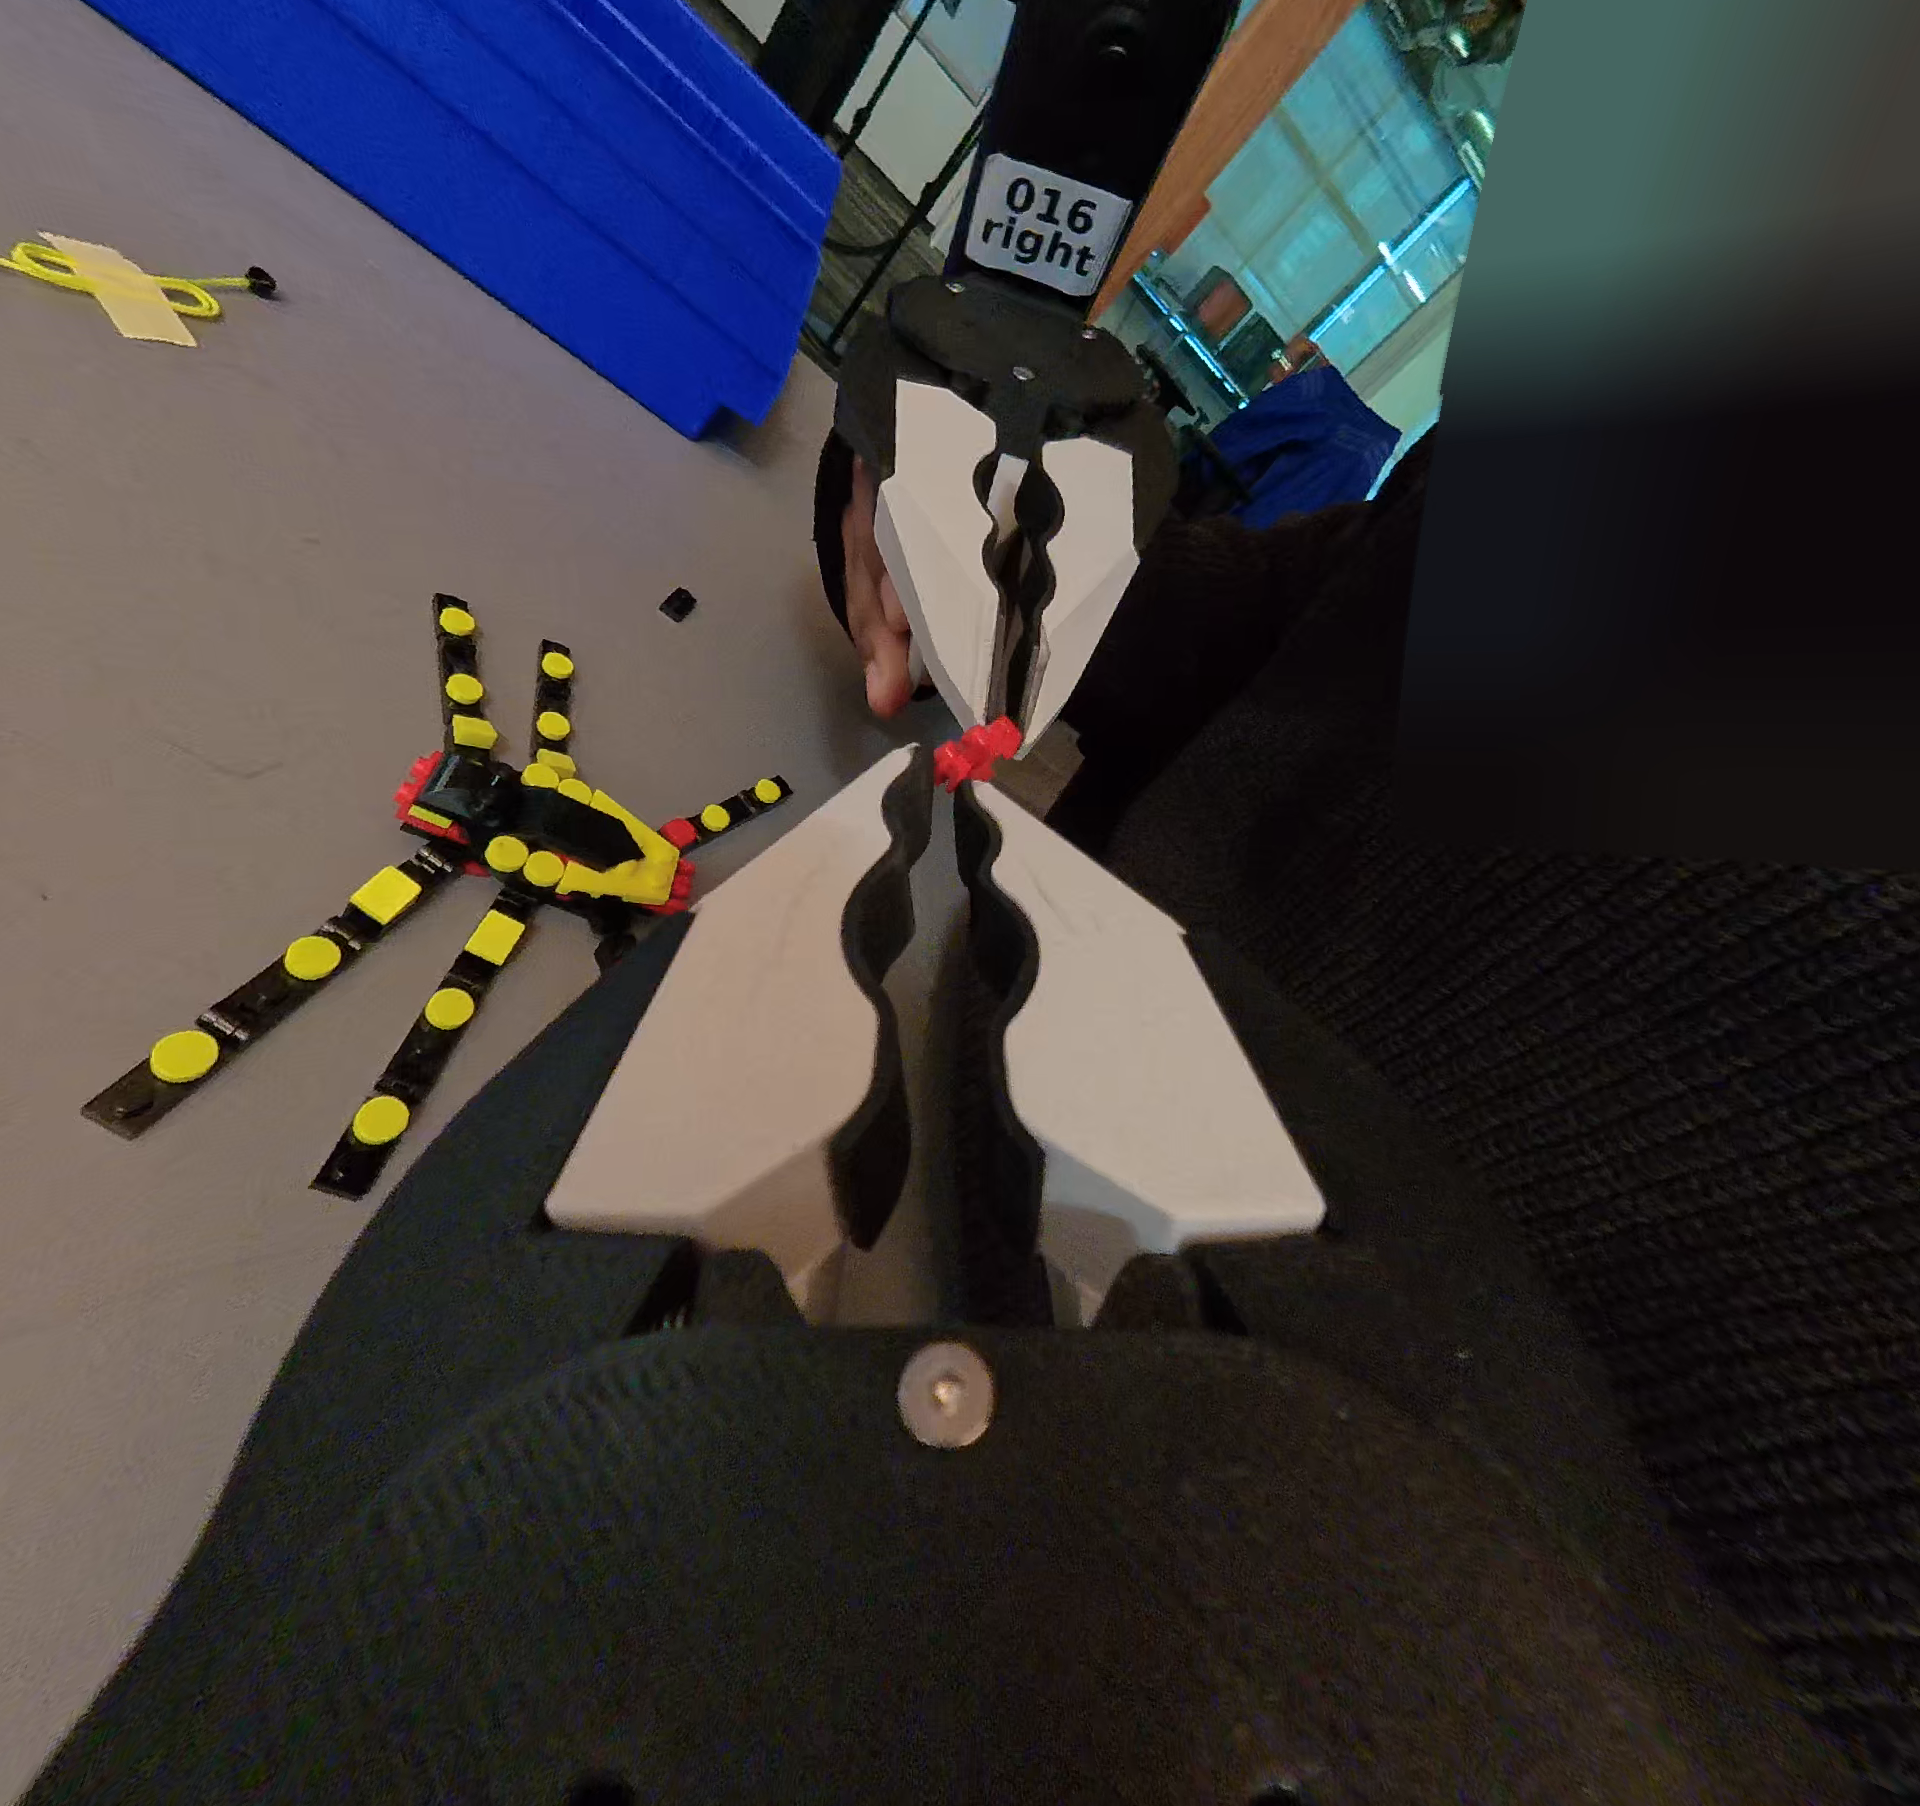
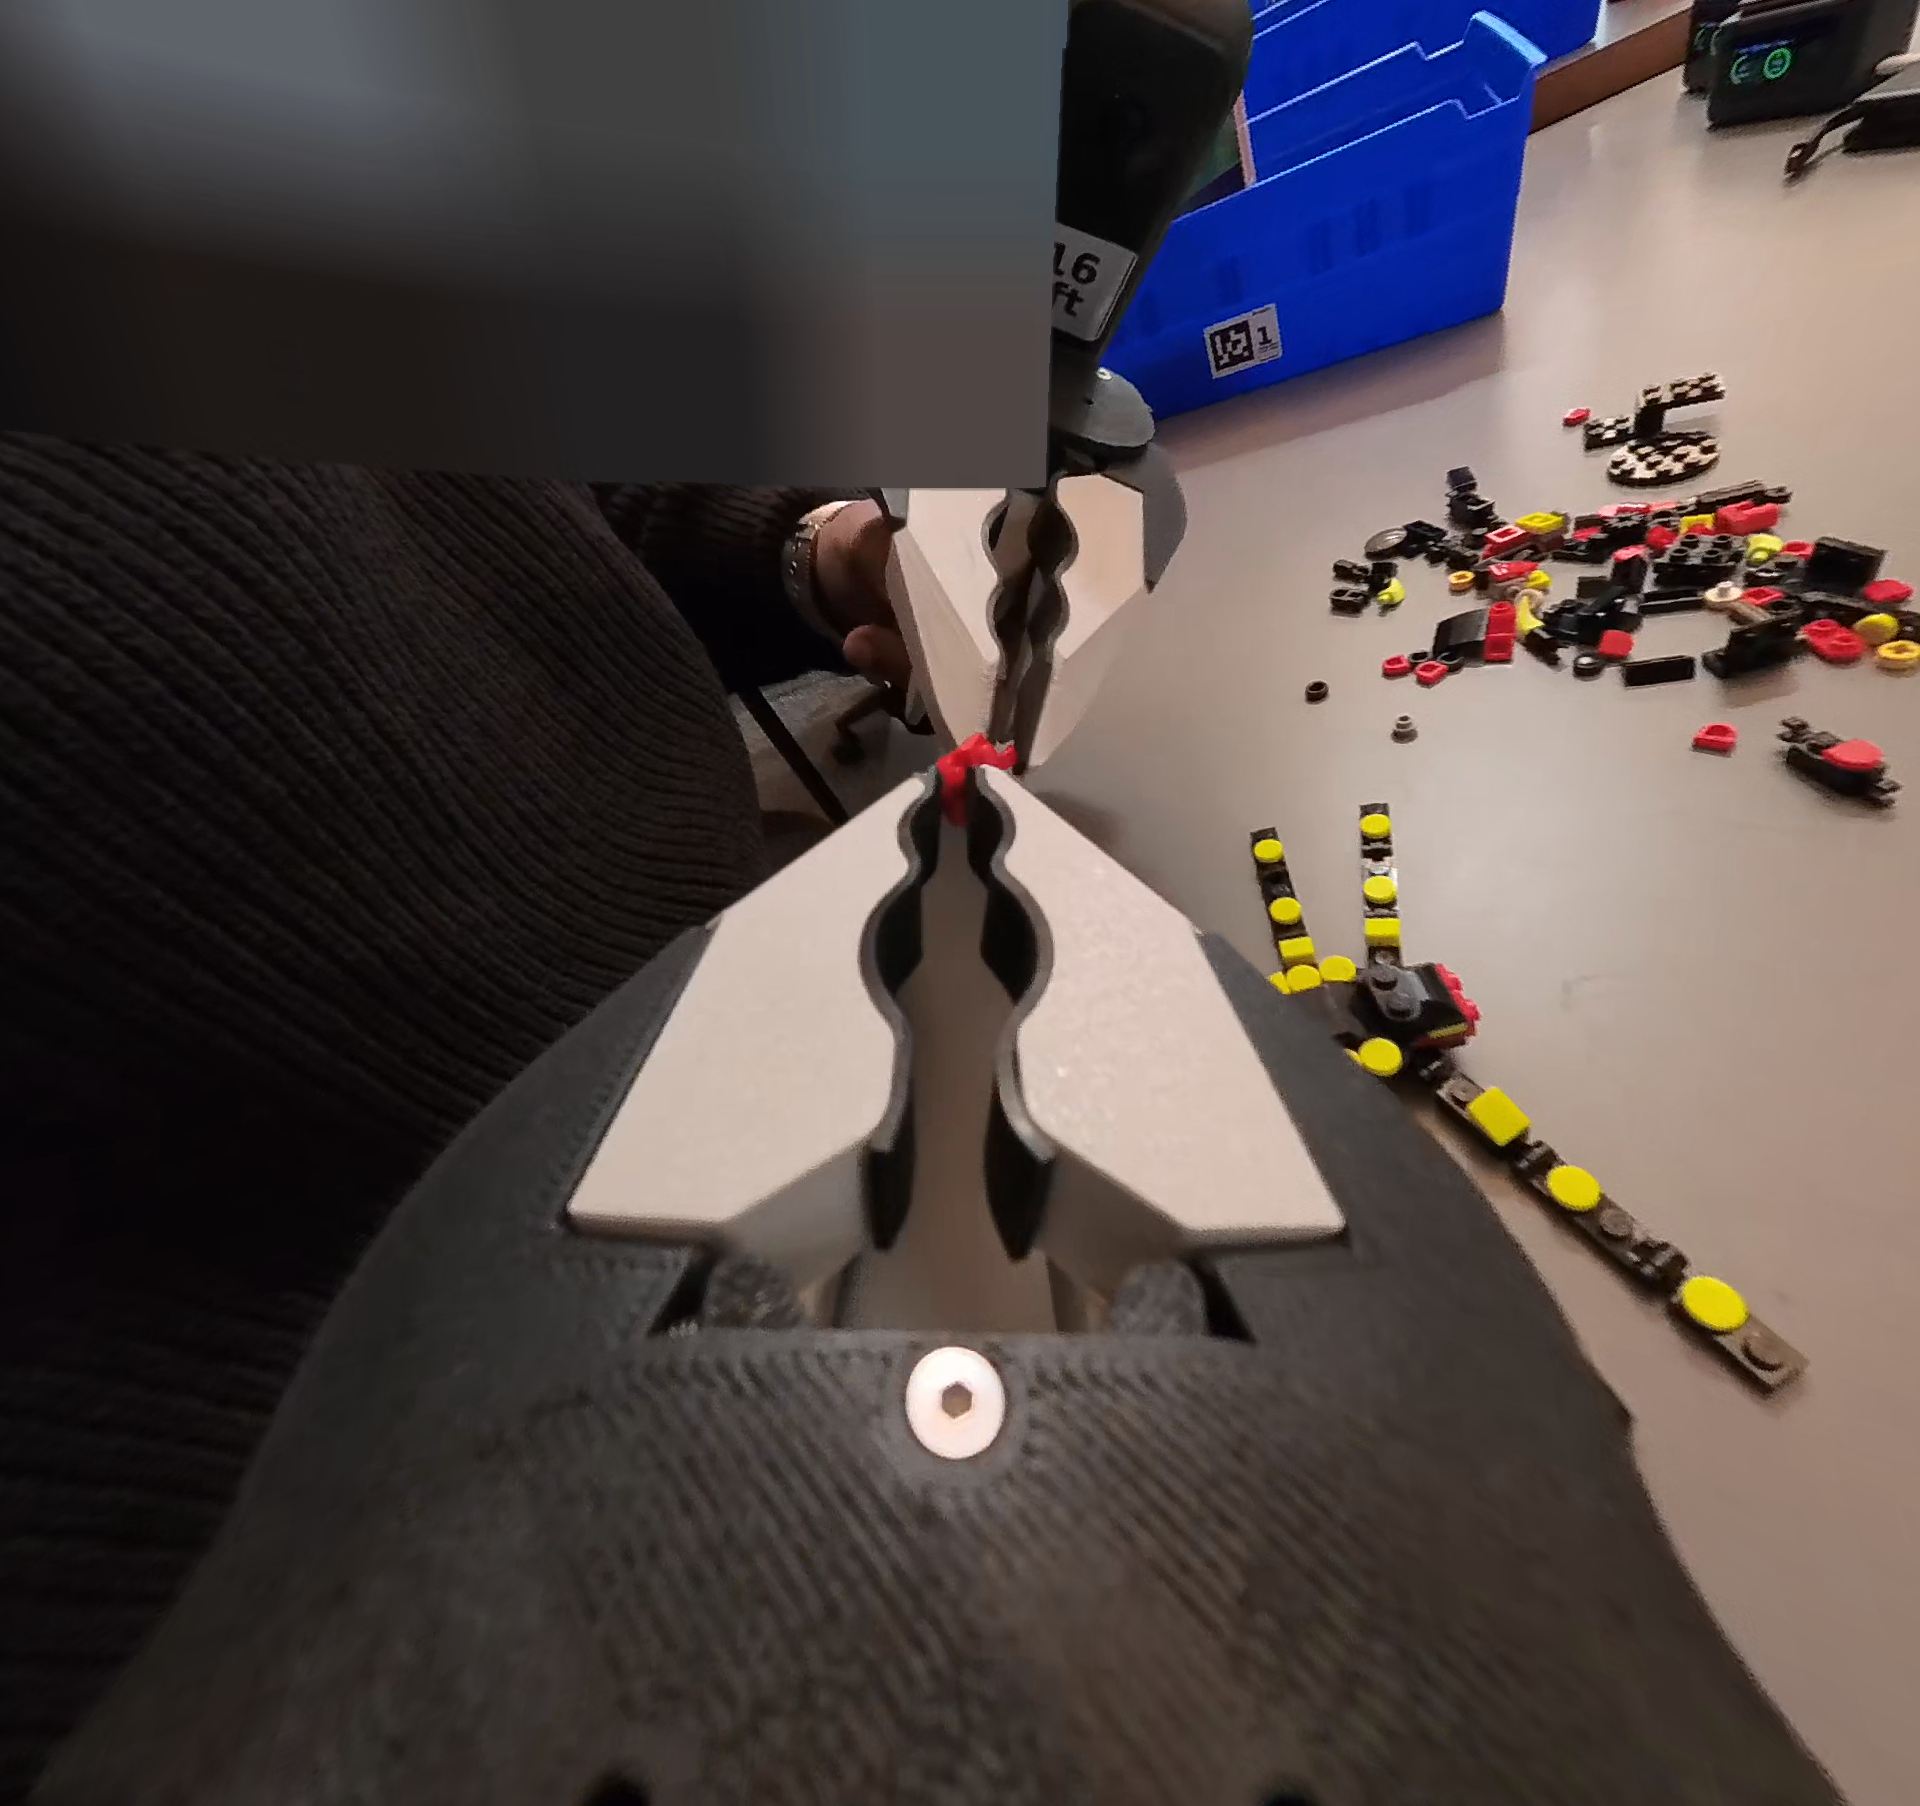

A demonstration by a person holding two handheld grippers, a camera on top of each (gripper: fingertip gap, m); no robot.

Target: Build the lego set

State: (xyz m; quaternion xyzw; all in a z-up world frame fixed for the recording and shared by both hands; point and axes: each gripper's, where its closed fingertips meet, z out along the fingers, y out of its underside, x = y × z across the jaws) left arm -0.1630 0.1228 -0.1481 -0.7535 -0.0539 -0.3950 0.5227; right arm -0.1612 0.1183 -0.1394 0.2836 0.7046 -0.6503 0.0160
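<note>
Where both grippers meet, red piece (image 1: 974, 750) between tips.

Plastics, matt and glossy

We see glossy plastic bricks (image 2: 1621, 593), a matt grey table (image 2: 1455, 769), and coarse black knit sleeve (image 2: 312, 769).

Small red lego piece (image 1: 975, 748) held in mid-air, pinched at both ends w/ gripper tips. Black-yellow-red lego model (image 1: 540, 821), spider-like w/ long studded legs, lies flat on bench. Loose pile of black, red, yellow pieces (image 2: 1652, 593) lies farther off.
</note>
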